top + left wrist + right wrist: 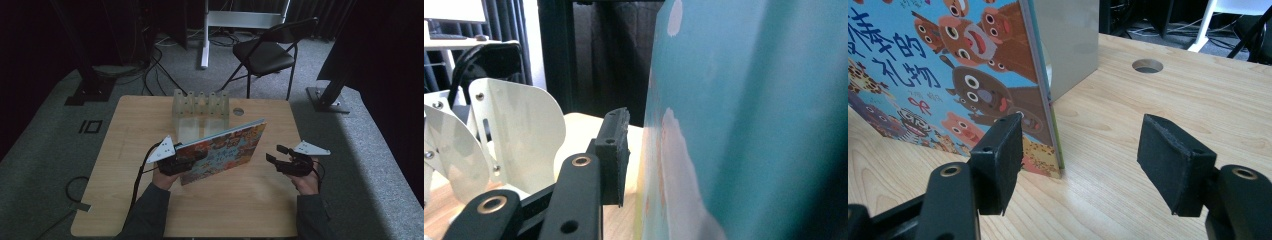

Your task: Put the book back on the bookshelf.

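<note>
The left gripper (192,159) sits at the lower left corner of a large, thin picture book with a colourful cartoon-animal cover (225,147). In the left gripper view one black jaw pad (614,155) stands just beside the book's teal face (744,120) with a narrow gap showing between them; the other jaw is hidden behind the book, so I cannot tell whether the grip presses on it. The book stands on its lower edge on the light wooden table (140,200), tilted. Beyond it, away from the left gripper, stands a white slotted rack (200,106).

The right gripper (278,155) hovers just beside the book's right end, jaws apart with nothing between them. In the right gripper view its left pad (998,162) lies near the book's lower corner (1048,165), not touching; ahead is a round hole in the table (1147,65).
</note>
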{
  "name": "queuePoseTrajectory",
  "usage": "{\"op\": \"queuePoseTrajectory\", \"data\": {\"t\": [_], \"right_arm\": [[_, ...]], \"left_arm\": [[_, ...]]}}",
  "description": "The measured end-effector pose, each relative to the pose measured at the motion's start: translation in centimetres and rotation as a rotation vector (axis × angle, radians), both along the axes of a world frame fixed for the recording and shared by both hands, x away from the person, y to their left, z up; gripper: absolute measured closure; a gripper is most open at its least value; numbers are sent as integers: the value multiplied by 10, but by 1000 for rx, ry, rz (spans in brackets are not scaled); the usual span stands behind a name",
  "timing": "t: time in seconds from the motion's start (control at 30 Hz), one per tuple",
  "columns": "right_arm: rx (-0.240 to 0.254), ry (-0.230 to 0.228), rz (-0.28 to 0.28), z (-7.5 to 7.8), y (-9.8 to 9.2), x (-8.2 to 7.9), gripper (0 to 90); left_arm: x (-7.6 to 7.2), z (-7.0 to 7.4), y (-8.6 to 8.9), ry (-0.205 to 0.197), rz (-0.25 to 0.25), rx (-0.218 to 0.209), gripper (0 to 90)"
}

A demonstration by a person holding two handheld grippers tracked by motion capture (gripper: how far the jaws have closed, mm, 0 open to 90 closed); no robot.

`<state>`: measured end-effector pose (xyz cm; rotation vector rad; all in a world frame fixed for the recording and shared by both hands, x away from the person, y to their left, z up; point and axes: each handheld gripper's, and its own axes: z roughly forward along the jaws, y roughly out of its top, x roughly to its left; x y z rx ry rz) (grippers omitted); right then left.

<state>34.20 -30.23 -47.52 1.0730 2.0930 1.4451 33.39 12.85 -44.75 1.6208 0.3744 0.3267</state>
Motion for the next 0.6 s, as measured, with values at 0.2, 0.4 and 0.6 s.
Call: {"op": "queuePoseTrajectory", "data": {"t": [0.2,0.4,0.6], "right_arm": [[2,7,-2,-2,0,0,345],[0,12,-3,-4,-1,1,345],[-1,16,-5,-5,0,1,345]], "left_arm": [[0,-5,0,-3,11,7,657],[-1,-8,0,-7,20,14,767],[-10,-8,-6,-36,64,30,789]]}}
